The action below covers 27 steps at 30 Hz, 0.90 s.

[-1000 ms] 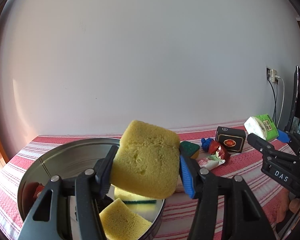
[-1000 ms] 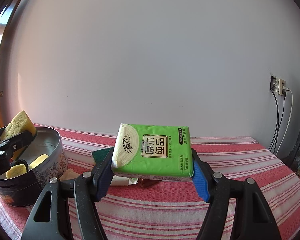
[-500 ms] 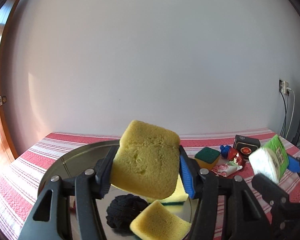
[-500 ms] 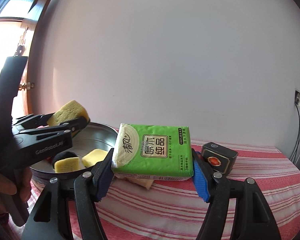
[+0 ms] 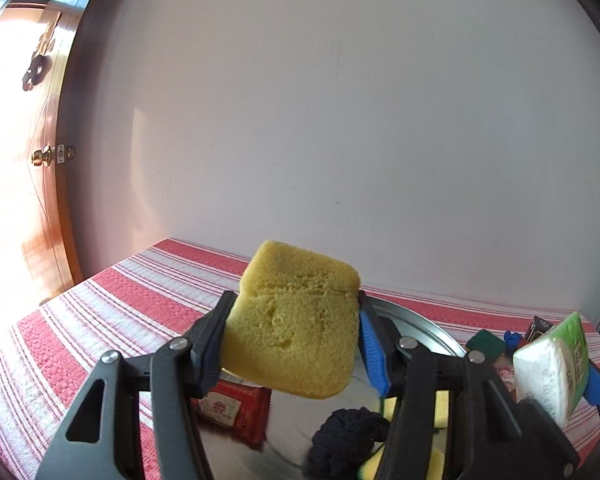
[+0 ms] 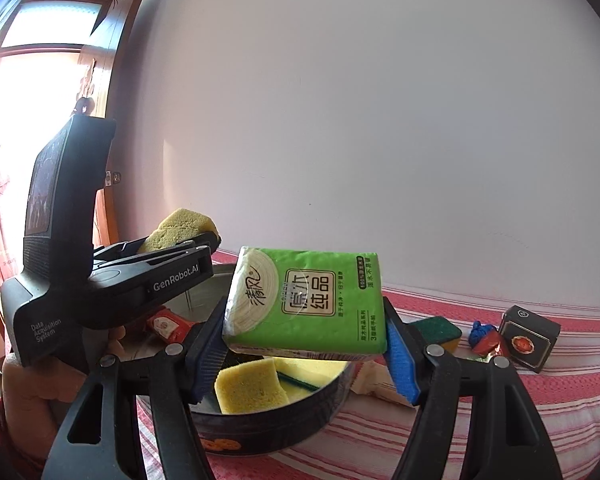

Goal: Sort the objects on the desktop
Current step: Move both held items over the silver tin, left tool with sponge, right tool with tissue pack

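We hold a yellow sponge [image 5: 296, 344] pinched in the left gripper [image 5: 294, 342], directly above the round tin [image 6: 276, 420]; our judgement is that it only needs to go down. The right gripper [image 6: 306, 344] clamps the green tissue pack [image 6: 308, 304], long axis across the fingers, over the tin's near right rim. The right view shows the tin's outer wall; the left view shows a black scrunchie [image 5: 346, 436] and a red packet [image 5: 230, 410] inside.

Strong daylight poured in from the doorway [image 5: 16, 184] at far left, blown out to white in both views. The wall [image 5: 340, 140] was evenly lit. Fisheye bending curved the edges, corners vignetted black; focus stayed sharp.
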Available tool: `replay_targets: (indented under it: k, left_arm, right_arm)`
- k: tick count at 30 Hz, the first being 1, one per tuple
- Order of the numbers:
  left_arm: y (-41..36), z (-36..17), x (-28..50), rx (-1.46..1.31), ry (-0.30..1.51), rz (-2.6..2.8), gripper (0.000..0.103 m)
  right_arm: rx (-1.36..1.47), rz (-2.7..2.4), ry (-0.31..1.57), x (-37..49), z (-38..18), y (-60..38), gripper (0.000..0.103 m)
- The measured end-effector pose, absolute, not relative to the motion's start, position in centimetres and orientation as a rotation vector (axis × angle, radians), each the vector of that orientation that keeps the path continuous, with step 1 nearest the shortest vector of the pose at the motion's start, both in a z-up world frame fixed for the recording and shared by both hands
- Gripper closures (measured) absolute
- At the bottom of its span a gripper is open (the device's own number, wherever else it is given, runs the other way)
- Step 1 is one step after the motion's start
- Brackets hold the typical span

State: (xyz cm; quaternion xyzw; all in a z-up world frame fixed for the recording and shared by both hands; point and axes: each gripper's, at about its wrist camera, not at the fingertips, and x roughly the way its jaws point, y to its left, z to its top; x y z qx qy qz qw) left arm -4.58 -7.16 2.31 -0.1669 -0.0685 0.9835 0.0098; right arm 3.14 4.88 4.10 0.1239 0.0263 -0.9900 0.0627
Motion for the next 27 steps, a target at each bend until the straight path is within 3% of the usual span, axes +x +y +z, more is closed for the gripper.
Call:
replay_targets:
  k: [15,27]
  left_arm:
    - [-9.3,0.8,-6.7,-0.678,-0.268,3.130,0.046]
    - [-9.7,-0.6,-8.7,-0.866,-0.241,3.147,0.046]
  right_arm:
    - [0.411,-2.980,0.057,-2.1,6.8,2.8,0.032]
    - [0.665,-2.905,-0.057,-11.3,9.2,0.1,0.032]
